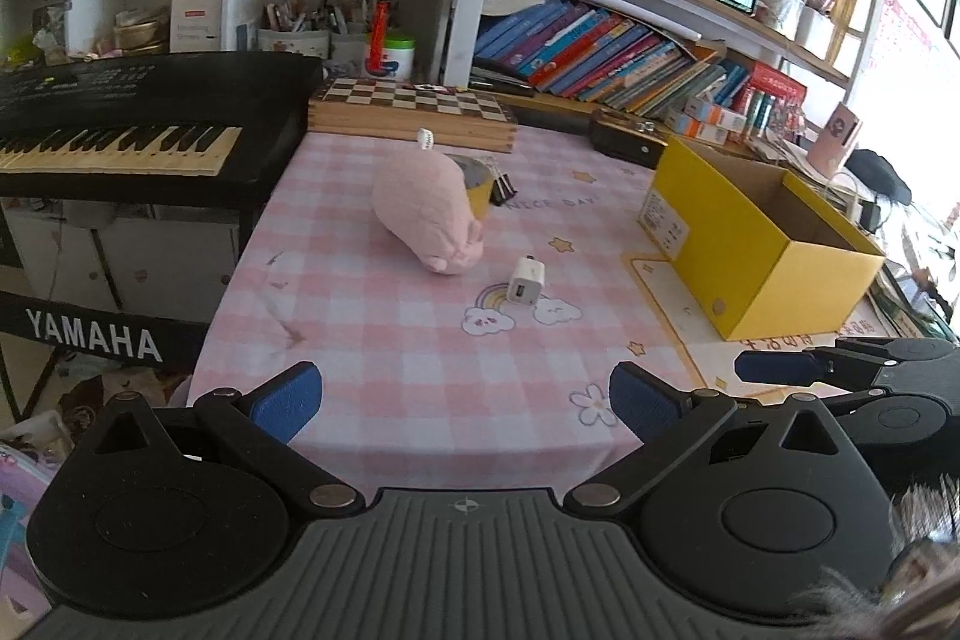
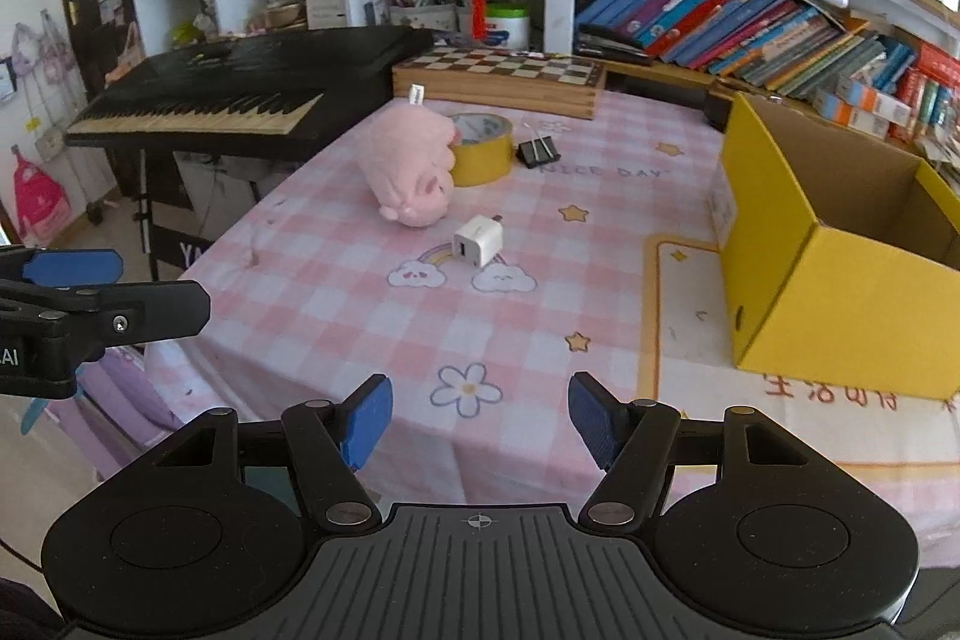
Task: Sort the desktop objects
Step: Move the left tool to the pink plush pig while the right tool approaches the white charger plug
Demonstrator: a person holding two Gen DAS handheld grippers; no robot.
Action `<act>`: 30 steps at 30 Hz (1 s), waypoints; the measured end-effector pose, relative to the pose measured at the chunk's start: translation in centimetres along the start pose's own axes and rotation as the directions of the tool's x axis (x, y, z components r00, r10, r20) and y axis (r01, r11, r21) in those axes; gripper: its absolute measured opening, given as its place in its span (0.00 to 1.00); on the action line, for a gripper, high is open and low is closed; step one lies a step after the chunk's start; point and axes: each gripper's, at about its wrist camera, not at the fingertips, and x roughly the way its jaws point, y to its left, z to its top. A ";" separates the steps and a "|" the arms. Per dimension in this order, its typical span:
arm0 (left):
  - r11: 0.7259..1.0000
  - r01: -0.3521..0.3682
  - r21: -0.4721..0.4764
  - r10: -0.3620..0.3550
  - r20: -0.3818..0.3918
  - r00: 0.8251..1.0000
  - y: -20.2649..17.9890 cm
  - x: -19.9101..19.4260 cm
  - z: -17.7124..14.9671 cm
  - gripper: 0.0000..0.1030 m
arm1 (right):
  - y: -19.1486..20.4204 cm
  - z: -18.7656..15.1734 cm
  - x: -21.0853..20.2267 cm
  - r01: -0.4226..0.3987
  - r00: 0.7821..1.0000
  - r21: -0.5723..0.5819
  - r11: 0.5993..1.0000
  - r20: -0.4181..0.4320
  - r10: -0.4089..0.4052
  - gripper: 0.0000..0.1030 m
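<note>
1. the left tongs (image 1: pixel 465 400) hang over the near edge of the surface (image 1: pixel 384 340), spread wide with nothing between the blue pads (image 1: pixel 288 400).
2. the right tongs (image 2: pixel 480 418) hang beside them over the same near edge, also spread and empty.
3. a pink plush pig (image 2: pixel 408 172) lies on its side near the middle of the checked cloth, snout toward the camera.
4. a yellow tape roll (image 2: pixel 480 154) stands just behind the pig, touching it.
5. a black binder clip (image 2: pixel 538 152) lies just beside the roll, on its right.
6. a white charger plug (image 2: pixel 478 249) lies in front of the pig, apart from it, above the rainbow print.
7. an open yellow box (image 2: pixel 828 304) stands at the right of the surface; what shows of its inside looks bare.
8. a chessboard case (image 2: pixel 498 76) lies at the far edge, with a black keyboard (image 2: pixel 240 94) to its left, off the surface.
</note>
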 end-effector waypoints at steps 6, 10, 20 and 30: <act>0.999 -0.031 -0.020 0.031 -0.001 1.000 0.4 1.7 1.5 1.00 | -0.6 1.9 2.2 -0.040 0.999 -0.031 0.999 -0.005 0.040 0.65; 0.998 -0.042 -0.039 0.042 -0.005 0.999 0.4 3.5 2.8 1.00 | -1.3 3.0 3.7 -0.059 0.998 -0.049 0.997 -0.013 0.058 0.65; 0.997 -0.056 -0.051 0.056 -0.012 0.998 -0.4 10.1 6.7 1.00 | -2.5 5.1 8.4 -0.101 0.995 -0.135 0.986 -0.027 0.098 0.64; 0.992 -0.105 -0.074 0.101 -0.050 0.994 0.4 17.3 9.7 1.00 | -3.0 6.7 13.4 -0.160 0.987 -0.190 0.969 -0.055 0.152 0.64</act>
